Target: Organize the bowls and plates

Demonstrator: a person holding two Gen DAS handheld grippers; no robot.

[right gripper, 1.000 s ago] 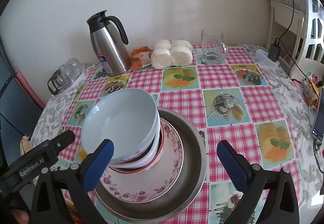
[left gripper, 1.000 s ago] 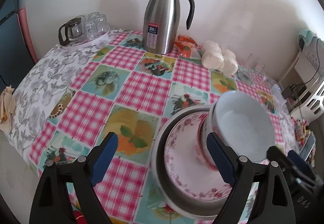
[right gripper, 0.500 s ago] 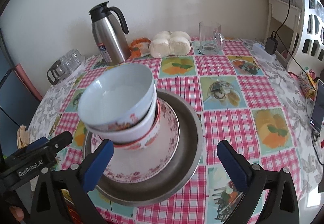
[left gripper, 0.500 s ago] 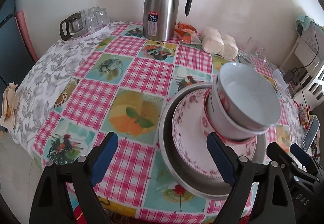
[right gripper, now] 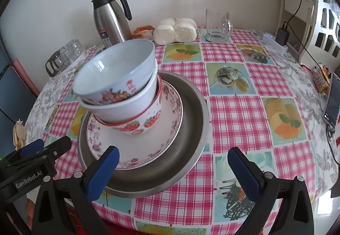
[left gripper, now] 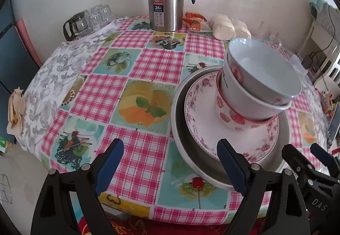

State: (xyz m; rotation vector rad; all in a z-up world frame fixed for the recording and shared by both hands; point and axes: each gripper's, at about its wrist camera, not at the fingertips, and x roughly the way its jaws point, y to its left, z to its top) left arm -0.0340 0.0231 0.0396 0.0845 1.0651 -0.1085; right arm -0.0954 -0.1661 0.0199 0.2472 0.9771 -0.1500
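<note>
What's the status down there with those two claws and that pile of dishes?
Left gripper and right gripper open, empty. Three nested bowls tilt on floral plate inside steel basin. Nothing in the way.

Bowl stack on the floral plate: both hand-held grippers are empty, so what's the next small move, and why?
Probably ease the right hand-held gripper up to the top bowl and close on its rim. It sits tilted on the two bowls below, is free to lift, and both grippers stand open short of the stack on the floral plate.
</note>
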